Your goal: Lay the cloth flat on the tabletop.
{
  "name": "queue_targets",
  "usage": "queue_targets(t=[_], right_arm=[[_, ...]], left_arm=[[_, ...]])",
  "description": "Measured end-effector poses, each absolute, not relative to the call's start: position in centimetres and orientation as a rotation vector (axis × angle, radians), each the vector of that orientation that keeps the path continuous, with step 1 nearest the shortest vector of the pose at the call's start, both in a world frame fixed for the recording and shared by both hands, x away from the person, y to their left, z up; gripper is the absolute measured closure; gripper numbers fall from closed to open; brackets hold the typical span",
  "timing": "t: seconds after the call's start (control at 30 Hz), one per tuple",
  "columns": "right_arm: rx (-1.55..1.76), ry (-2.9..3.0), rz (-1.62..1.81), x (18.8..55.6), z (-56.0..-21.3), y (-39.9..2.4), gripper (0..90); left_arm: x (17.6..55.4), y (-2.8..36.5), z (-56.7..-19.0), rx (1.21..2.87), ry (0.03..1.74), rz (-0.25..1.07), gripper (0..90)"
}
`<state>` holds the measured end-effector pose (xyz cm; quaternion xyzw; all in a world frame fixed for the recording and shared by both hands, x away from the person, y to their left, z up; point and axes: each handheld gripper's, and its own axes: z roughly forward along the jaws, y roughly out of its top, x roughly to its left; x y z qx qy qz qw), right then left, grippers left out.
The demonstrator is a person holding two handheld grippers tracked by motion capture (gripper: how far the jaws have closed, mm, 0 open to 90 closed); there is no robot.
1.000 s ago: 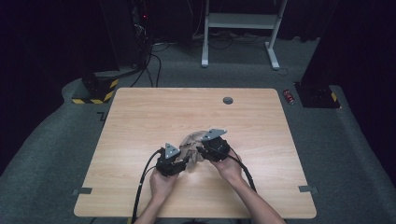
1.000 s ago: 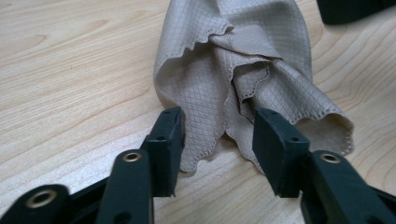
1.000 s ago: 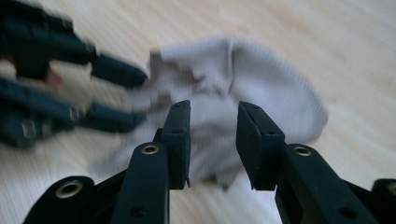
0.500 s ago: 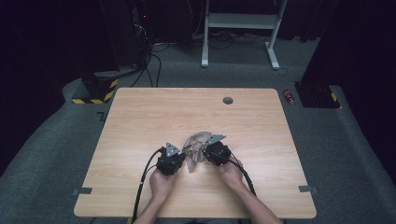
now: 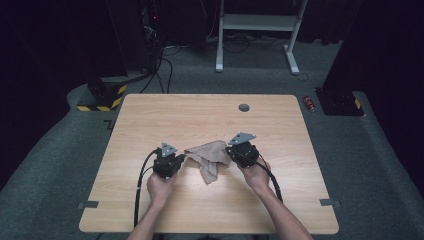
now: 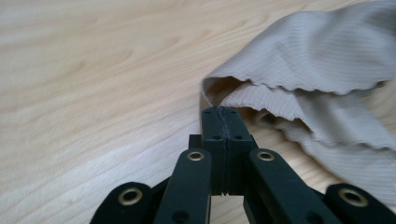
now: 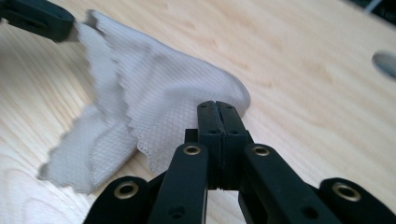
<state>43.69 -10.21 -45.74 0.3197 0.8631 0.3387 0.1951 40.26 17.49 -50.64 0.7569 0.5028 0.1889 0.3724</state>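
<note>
A beige cloth (image 5: 206,155) lies partly folded on the wooden table (image 5: 150,115), stretched between both grippers with one flap trailing toward me. My left gripper (image 5: 183,157) is shut on the cloth's left corner; in the left gripper view the closed jaws (image 6: 222,113) pinch the wavy-edged cloth (image 6: 317,79) at its folded tip. Pinching the cloth's right end is my right gripper (image 5: 229,152), which is also shut. In the right gripper view its tips (image 7: 217,106) bite the cloth (image 7: 159,88), and the left gripper (image 7: 39,18) holds the far corner.
A round grommet hole (image 5: 244,107) sits in the table's far middle, also seen as the grommet (image 7: 385,63). On the floor lie a red can (image 5: 309,103), a yellow-black striped base (image 5: 100,101) and a white desk frame (image 5: 255,22).
The two grippers have drawn apart, and the cloth, bunched up between them before, now spreads flatter and lower across the table.
</note>
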Motion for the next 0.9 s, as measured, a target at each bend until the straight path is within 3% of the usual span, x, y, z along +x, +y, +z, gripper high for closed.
queue_targets(t=[0.07, 0.1, 0.27, 0.37, 0.53, 0.67, 0.83, 0.87, 0.9], right_arm=[[0.903, 2.454, 0.928, 43.8, -46.8, -10.0, 87.6], [0.903, 2.454, 0.928, 43.8, -46.8, -10.0, 87.6], [0.864, 2.474, 0.983, 42.7, -46.7, -9.6, 72.4], [0.821, 2.492, 0.985, 42.1, -46.9, -9.3, 67.0], [0.833, 2.557, 0.93, 42.0, -49.1, -8.9, 61.3], [0.838, 2.584, 0.902, 42.2, -50.0, -8.8, 63.0], [0.843, 2.599, 0.856, 42.4, -50.7, -8.7, 84.6], [0.85, 2.601, 0.85, 42.5, -50.7, -8.8, 89.5], [0.85, 2.601, 0.85, 42.5, -50.7, -8.8, 89.5]], left_arm=[[39.9, 17.2, -51.0, 1.945, 1.283, 0.468, 73.0], [39.6, 17.0, -51.1, 1.937, 1.274, 0.462, 73.0], [37.9, 15.4, -50.3, 1.927, 1.203, 0.422, 55.7], [37.3, 13.9, -49.9, 1.954, 1.155, 0.406, 51.4], [37.4, 11.0, -50.9, 2.044, 1.103, 0.357, 49.4], [37.6, 10.0, -51.5, 2.068, 1.109, 0.387, 50.5], [37.8, 9.3, -51.8, 2.111, 1.089, 0.461, 62.3], [37.8, 9.3, -51.8, 2.113, 1.088, 0.469, 70.4], [37.8, 9.4, -51.8, 2.117, 1.086, 0.476, 70.4]])
